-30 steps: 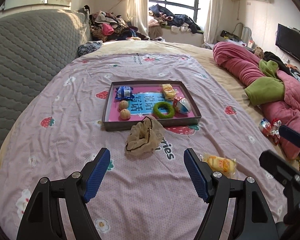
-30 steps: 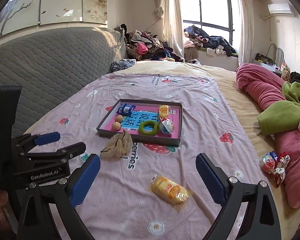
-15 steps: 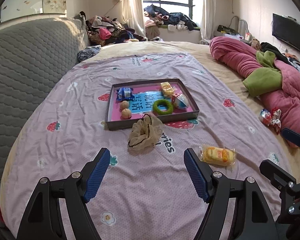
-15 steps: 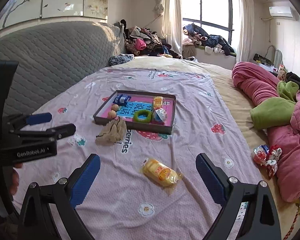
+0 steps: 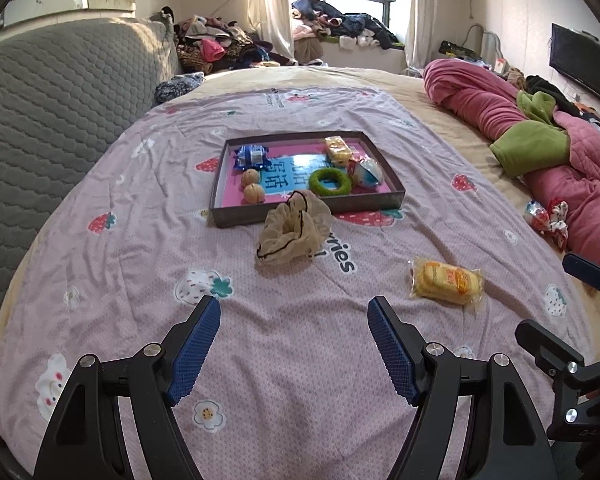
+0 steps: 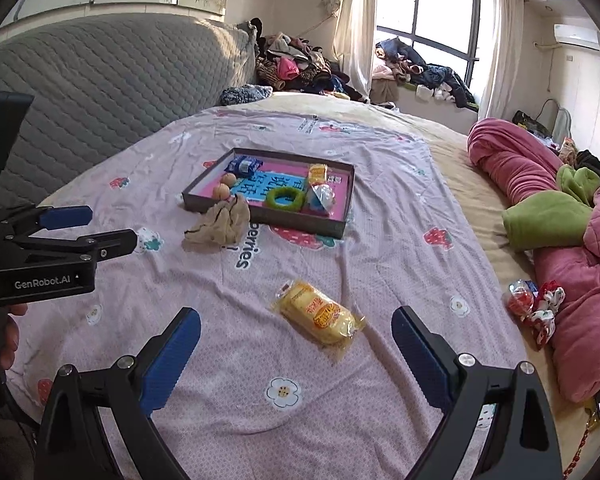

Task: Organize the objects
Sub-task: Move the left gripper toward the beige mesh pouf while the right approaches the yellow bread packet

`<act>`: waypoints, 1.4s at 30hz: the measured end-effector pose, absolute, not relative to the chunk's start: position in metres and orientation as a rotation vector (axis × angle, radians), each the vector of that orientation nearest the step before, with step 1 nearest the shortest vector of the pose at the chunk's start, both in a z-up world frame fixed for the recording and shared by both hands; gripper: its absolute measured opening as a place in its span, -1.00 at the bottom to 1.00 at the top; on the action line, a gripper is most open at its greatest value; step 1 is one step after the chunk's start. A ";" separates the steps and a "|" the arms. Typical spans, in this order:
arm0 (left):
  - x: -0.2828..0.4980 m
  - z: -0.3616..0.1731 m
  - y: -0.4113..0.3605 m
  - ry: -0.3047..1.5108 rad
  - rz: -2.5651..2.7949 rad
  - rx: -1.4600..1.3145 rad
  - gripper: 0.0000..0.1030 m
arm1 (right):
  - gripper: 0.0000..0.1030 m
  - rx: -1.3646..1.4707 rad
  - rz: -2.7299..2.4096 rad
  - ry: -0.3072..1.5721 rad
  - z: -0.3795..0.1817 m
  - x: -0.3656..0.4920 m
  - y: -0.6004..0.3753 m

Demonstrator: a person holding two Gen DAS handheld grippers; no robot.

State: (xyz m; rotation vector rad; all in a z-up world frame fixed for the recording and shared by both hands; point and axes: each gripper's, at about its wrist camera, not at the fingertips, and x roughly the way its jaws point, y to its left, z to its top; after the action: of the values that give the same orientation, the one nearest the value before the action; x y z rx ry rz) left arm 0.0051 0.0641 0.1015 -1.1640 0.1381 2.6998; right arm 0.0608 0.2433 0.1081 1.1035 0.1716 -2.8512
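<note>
Right wrist: right tongs (image 6: 296, 344) agape, yellow packet (image 6: 320, 313) between, bedsheet (image 6: 380, 272) around.

bedsheet (image 5: 300, 360) matt woven cloth, lightly wrinkled; headboard (image 5: 60, 92) quilted grey fabric; tray (image 5: 308, 210) matt card walls, glossy printed floor; snack pack (image 6: 320, 312) shiny clear plastic wrap; scrunchie (image 5: 292, 232) sheer gauzy cloth; gripper pads (image 5: 194, 348) ribbed blue rubber

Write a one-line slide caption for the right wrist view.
Open right gripper hovers over a yellow snack packet on the bedsheet, tray of items beyond.
</note>
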 end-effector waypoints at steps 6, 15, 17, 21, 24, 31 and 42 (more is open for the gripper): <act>0.004 0.082 0.068 0.130 2.677 -1.206 0.50 | 0.88 1.154 -2.837 0.168 0.090 0.055 0.243; 0.000 0.068 0.076 0.140 2.661 -1.234 0.50 | 0.88 1.183 -2.813 0.154 0.075 0.047 0.241; -0.003 0.065 0.075 0.139 2.657 -1.243 0.50 | 0.88 1.190 -2.812 0.156 0.072 0.045 0.241; -0.006 0.062 0.077 0.150 2.658 -1.246 0.50 | 0.88 1.208 -2.804 0.151 0.067 0.040 0.245; -0.009 0.058 0.078 0.156 2.653 -1.254 0.50 | 0.88 1.225 -2.800 0.140 0.061 0.036 0.249; -0.021 0.046 0.084 0.181 2.635 -1.261 0.50 | 0.88 1.284 -2.785 0.114 0.042 0.022 0.260; -0.062 0.029 0.084 0.184 2.623 -1.286 0.50 | 0.88 1.361 -2.747 0.159 0.021 -0.020 0.264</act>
State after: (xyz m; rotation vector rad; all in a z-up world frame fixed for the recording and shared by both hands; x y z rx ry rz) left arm -0.0616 0.0841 0.0295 -1.2859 0.1835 2.6234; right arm -0.0200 0.2643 0.0210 1.3609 0.1585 -2.7470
